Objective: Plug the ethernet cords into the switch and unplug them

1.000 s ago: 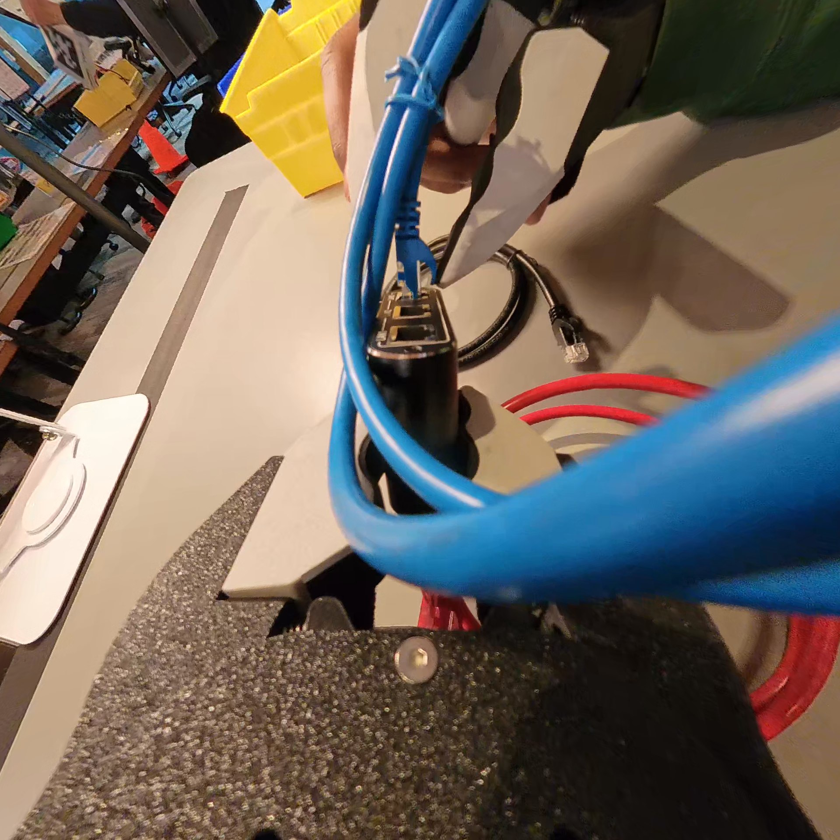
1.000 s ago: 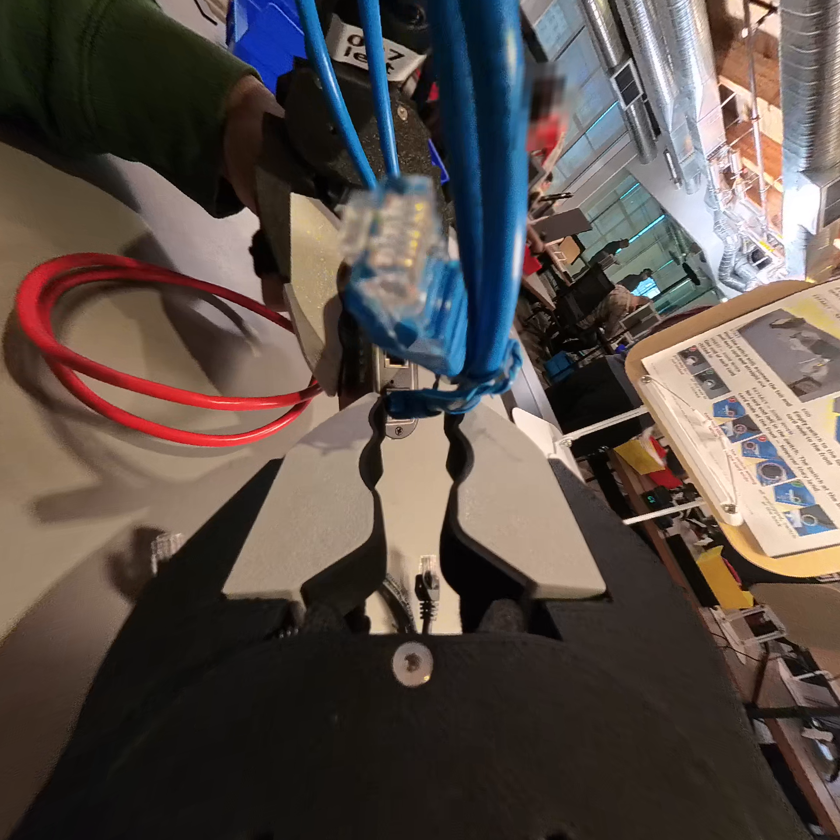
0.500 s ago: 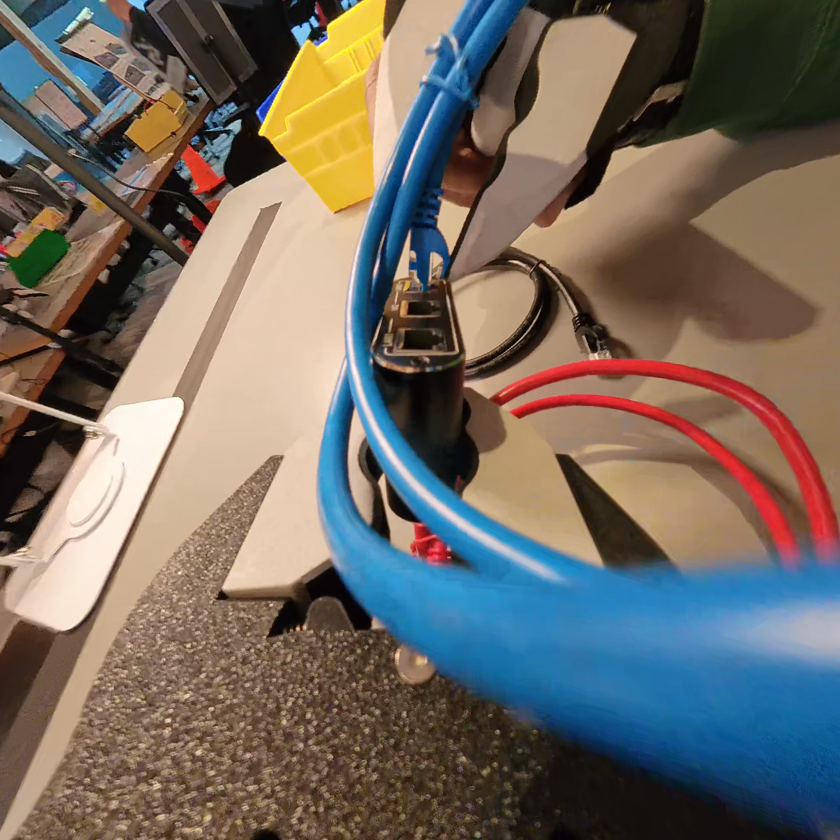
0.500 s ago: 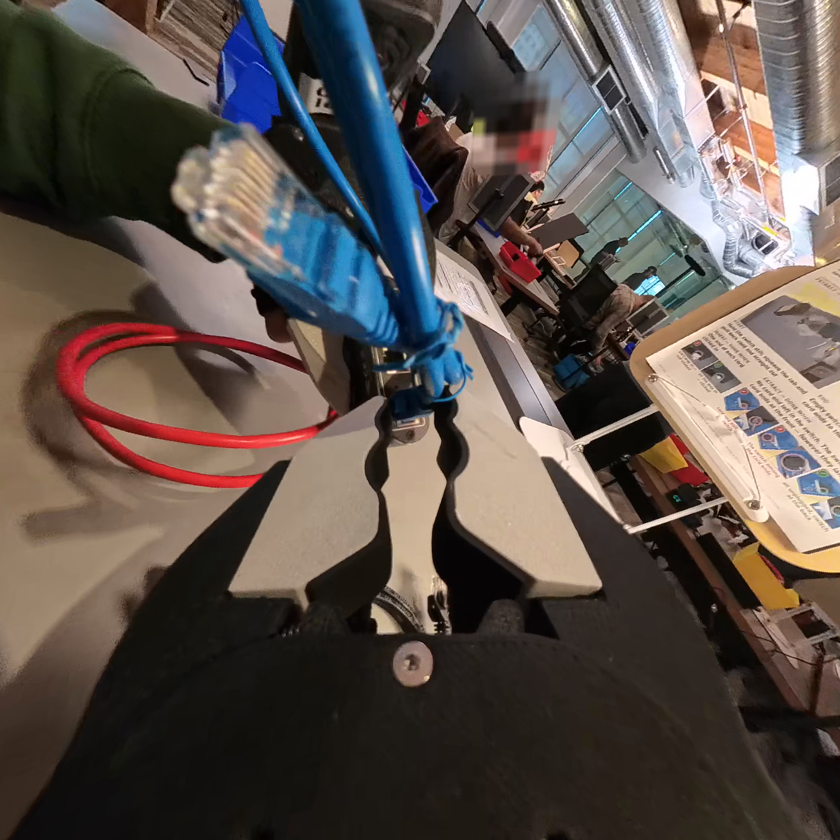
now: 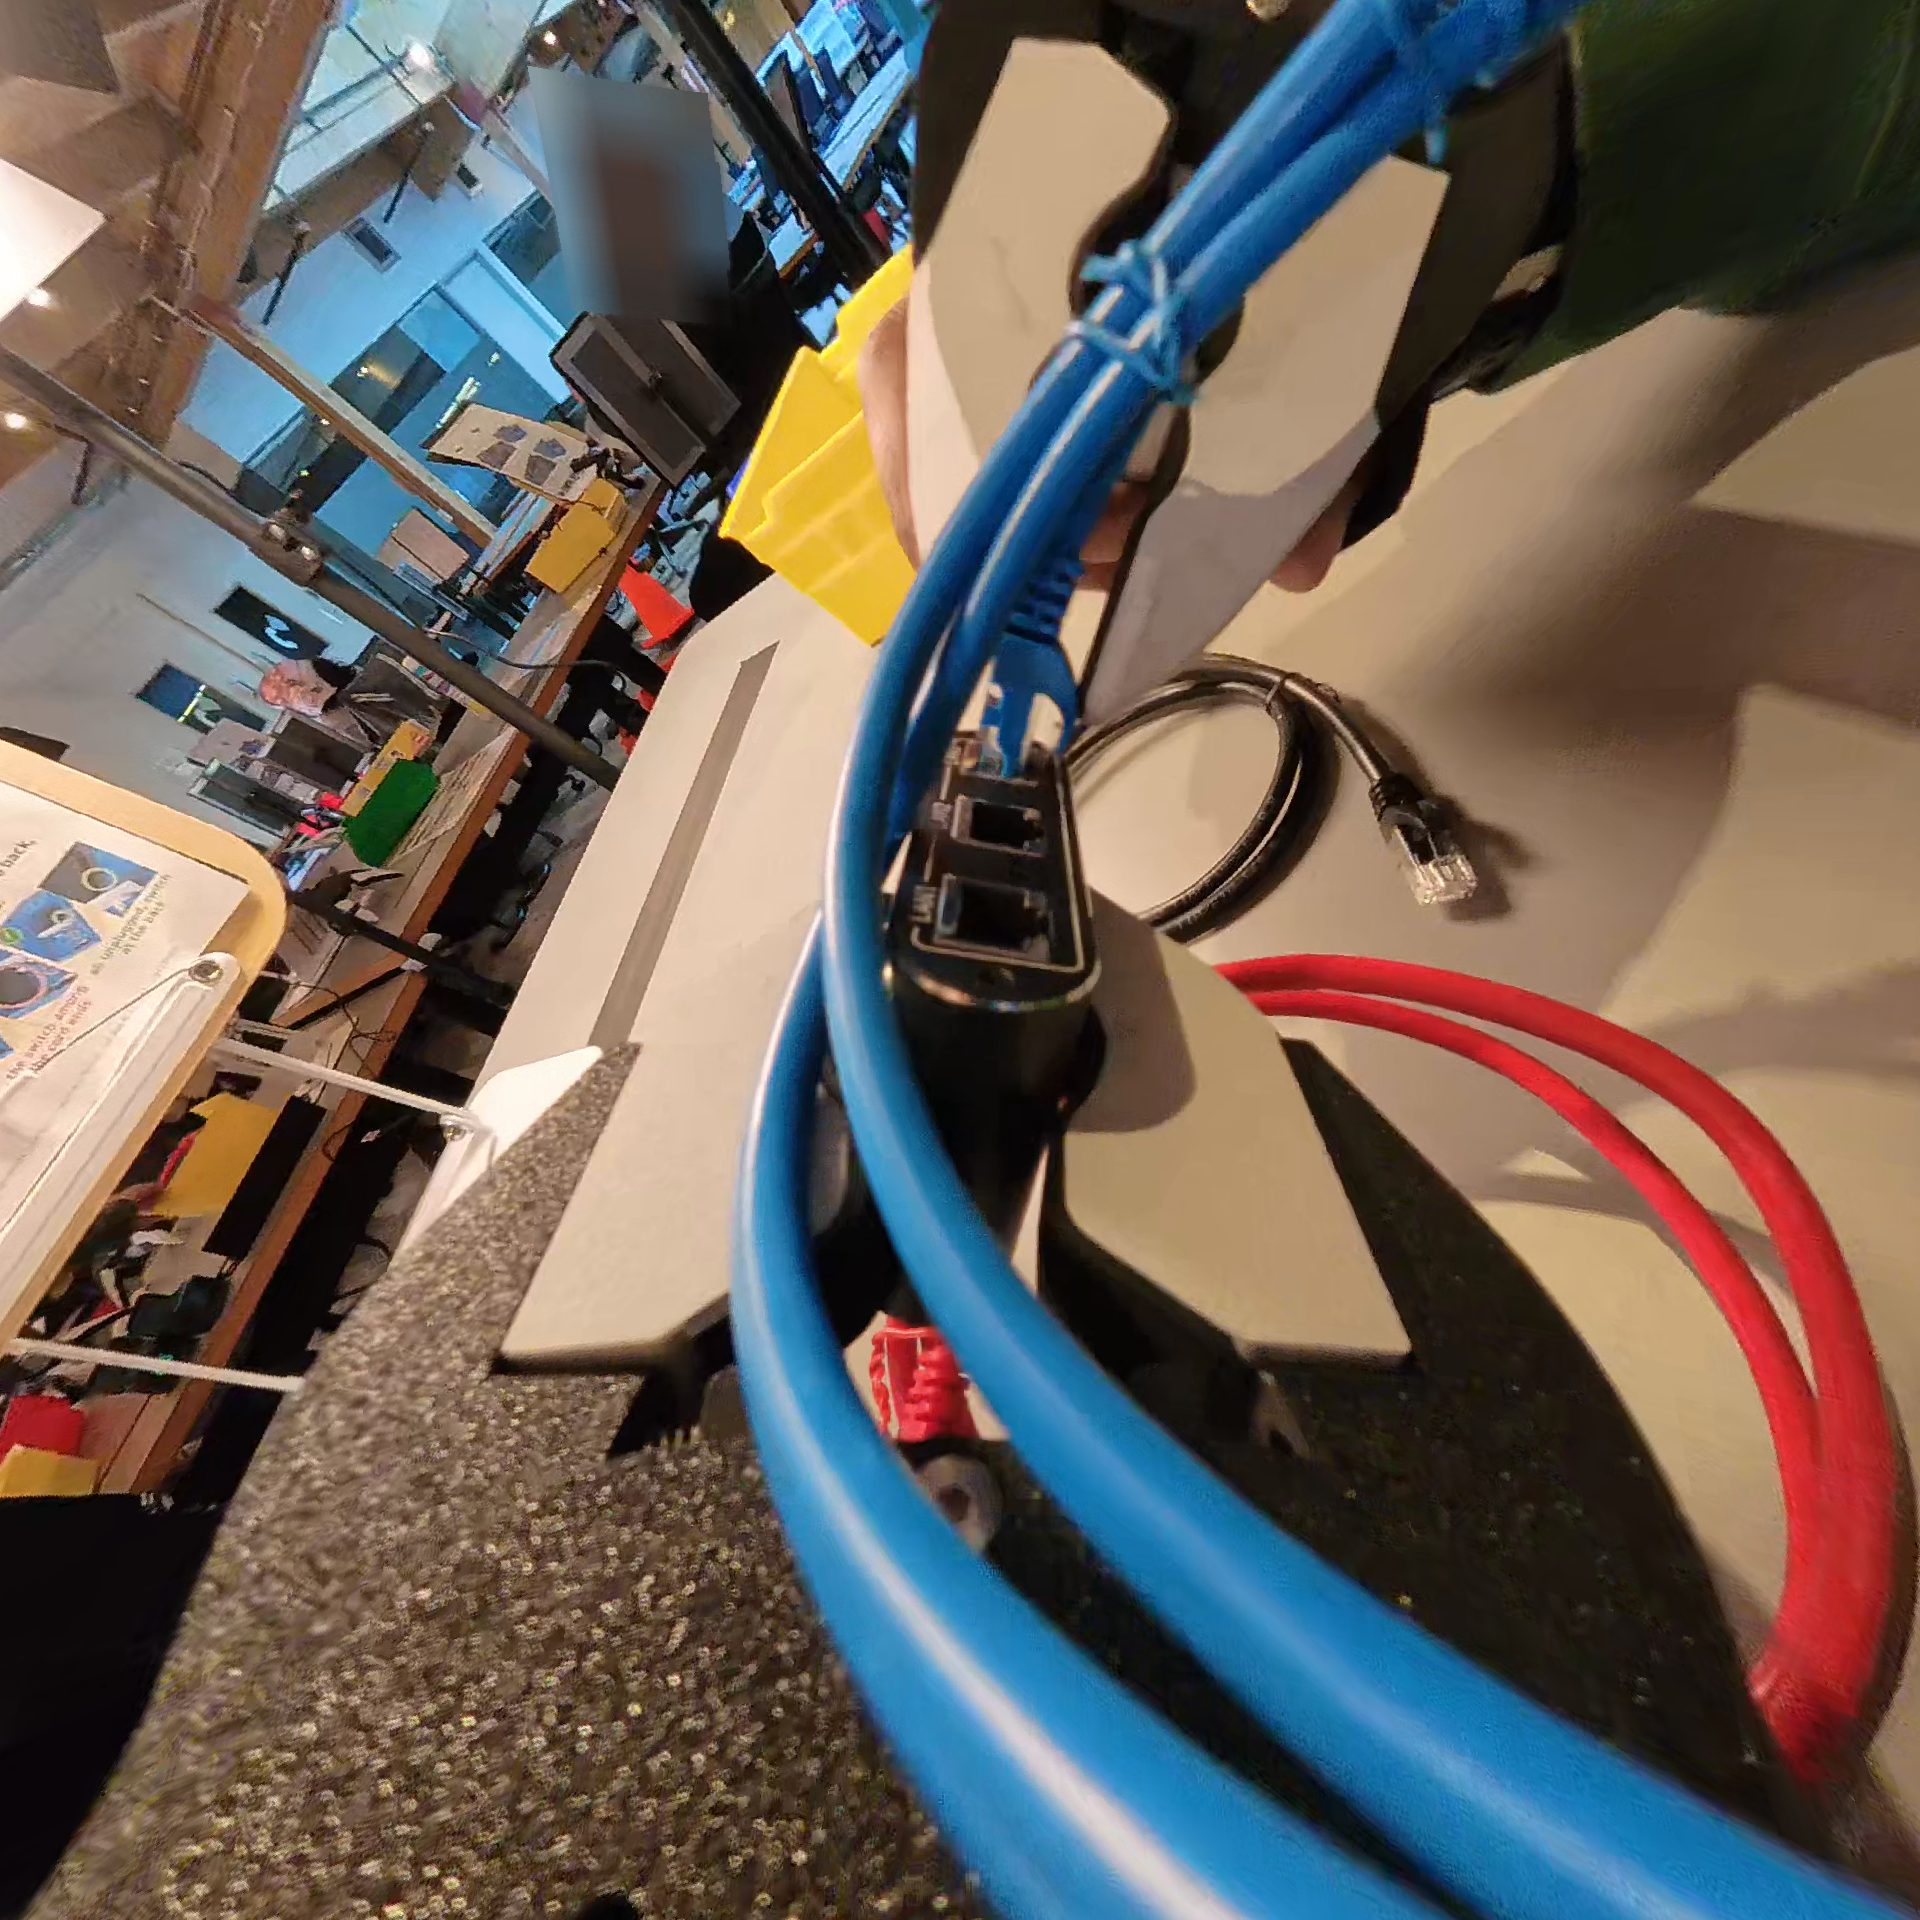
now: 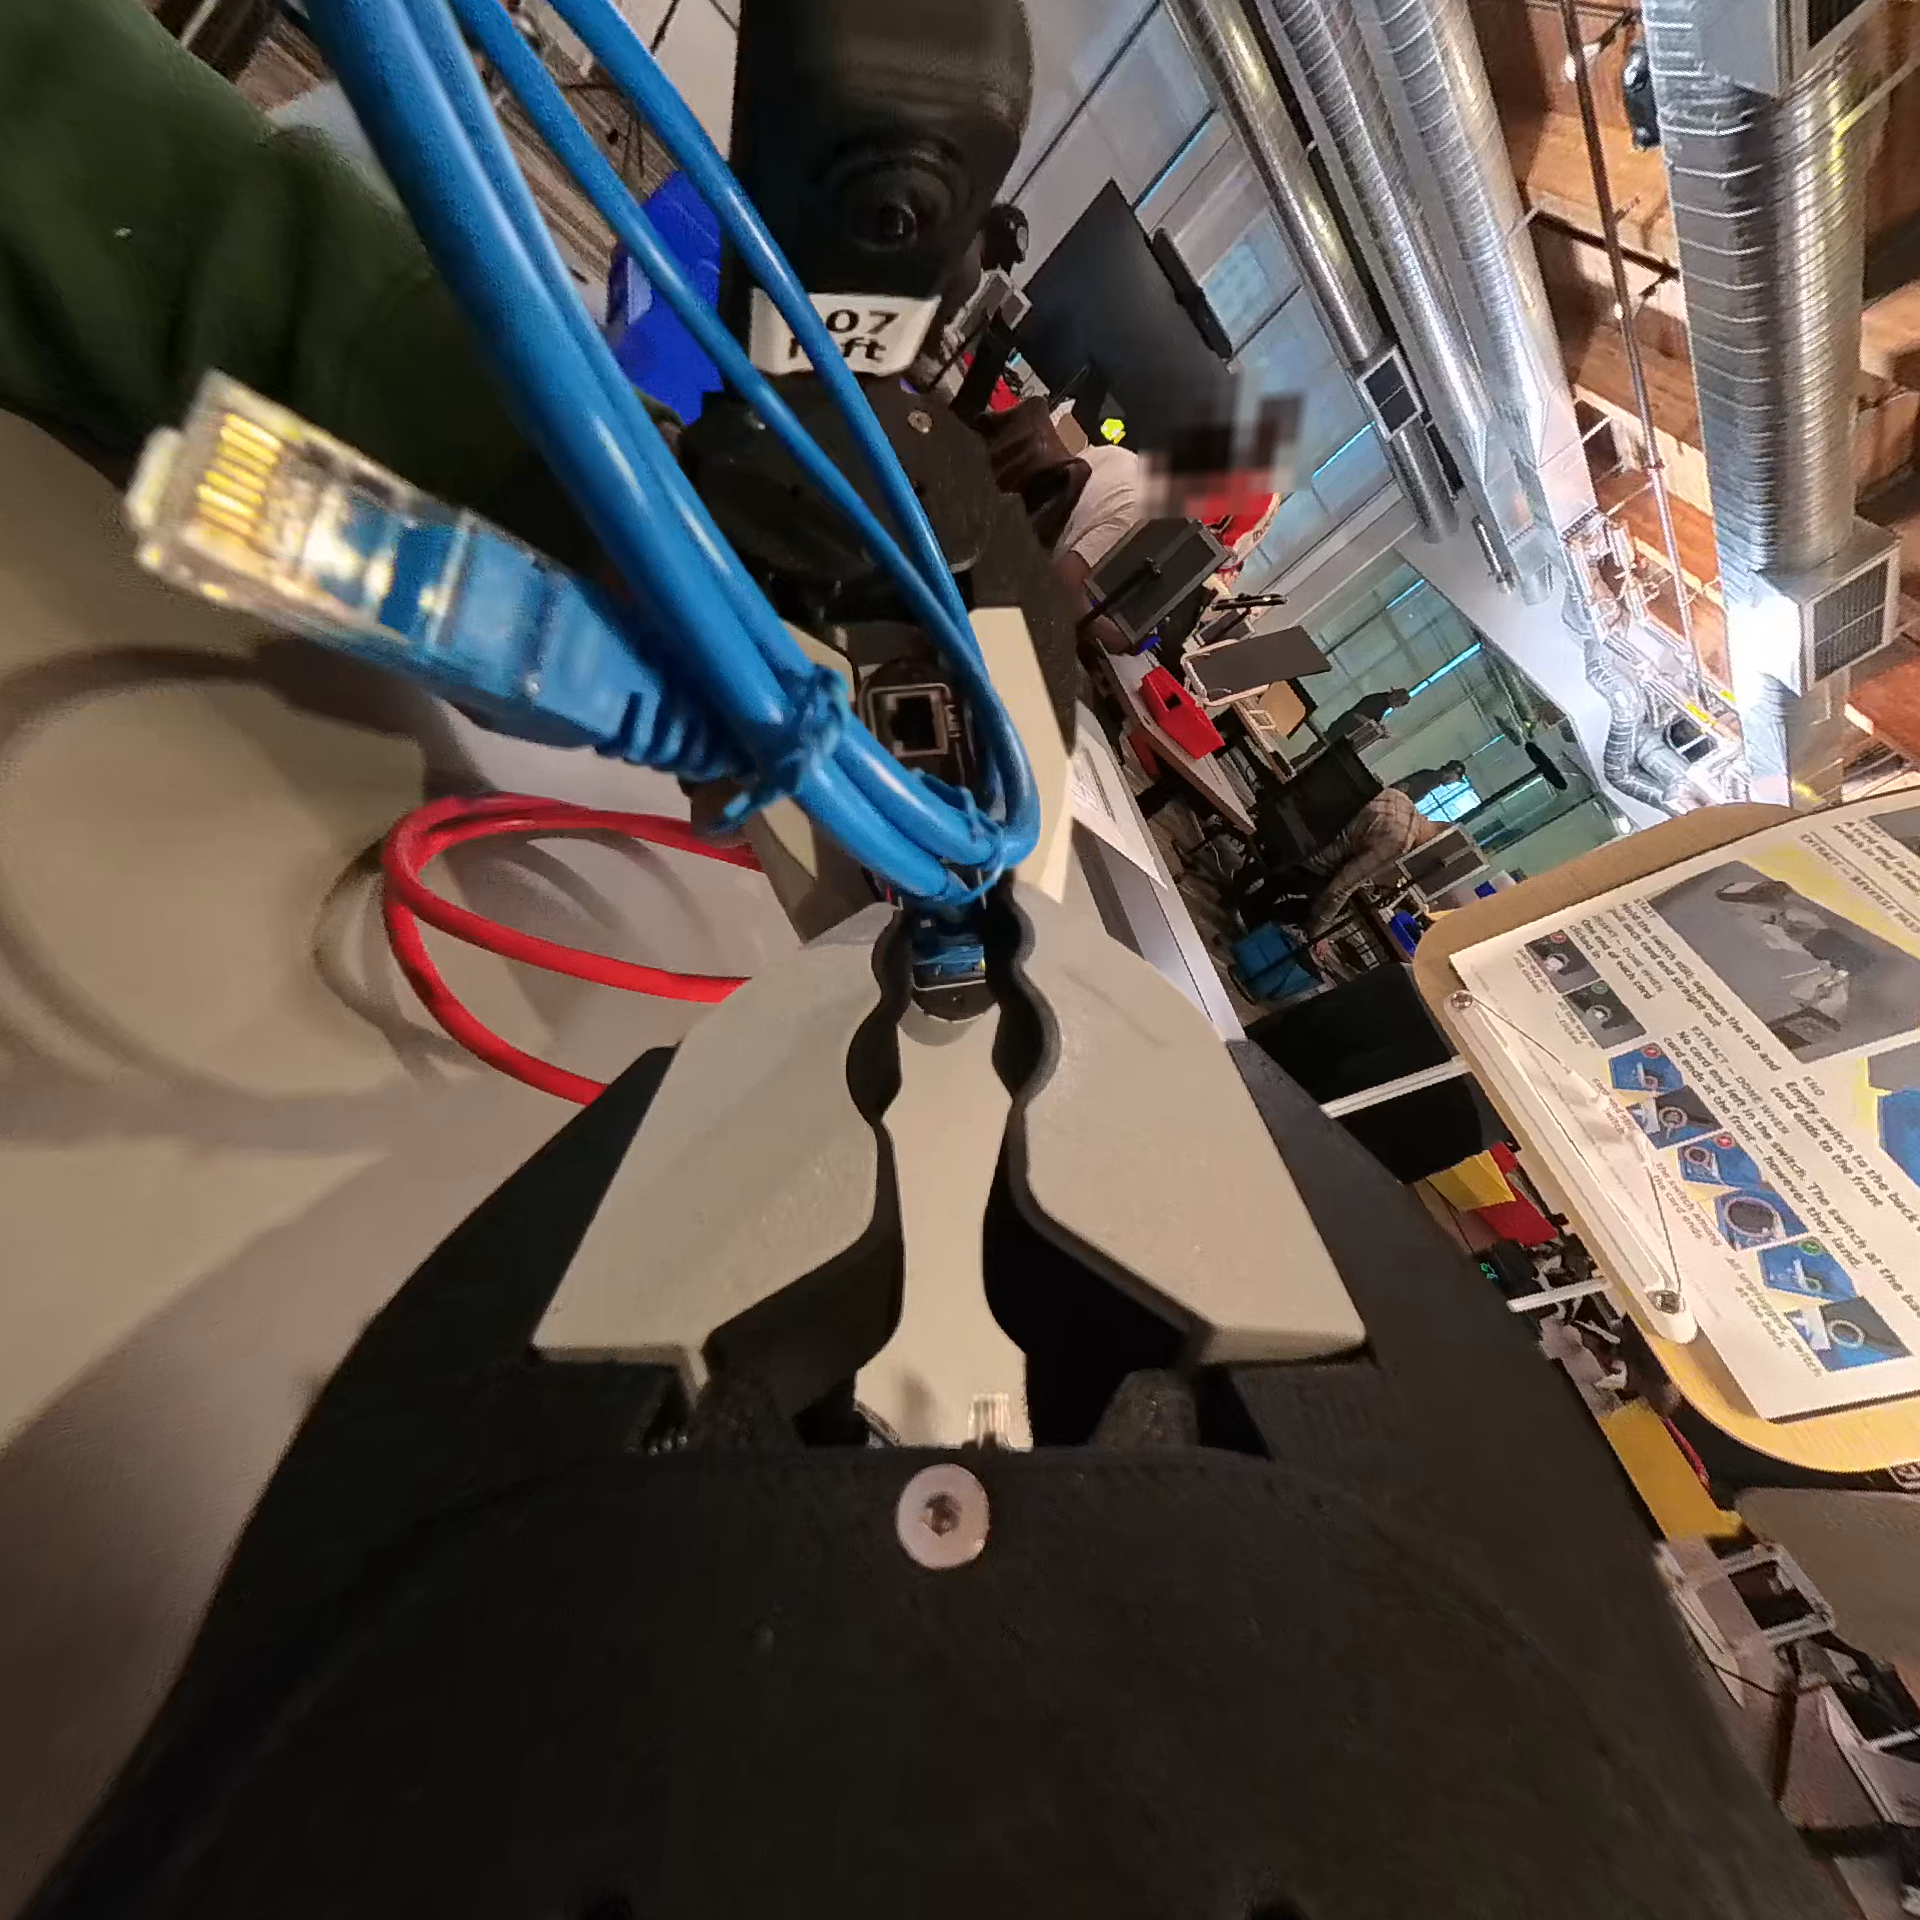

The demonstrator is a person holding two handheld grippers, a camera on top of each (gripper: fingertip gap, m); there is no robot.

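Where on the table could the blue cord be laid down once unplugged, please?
Bare table lies beyond the black cord, and left of the switch toward the yellow bins. Crowded: the red cord coil beside the switch.

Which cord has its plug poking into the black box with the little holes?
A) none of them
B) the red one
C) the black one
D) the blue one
D: the blue cord's plug sits at the far port of the switch, while the black cord and the loop of the red cord lie on the table.
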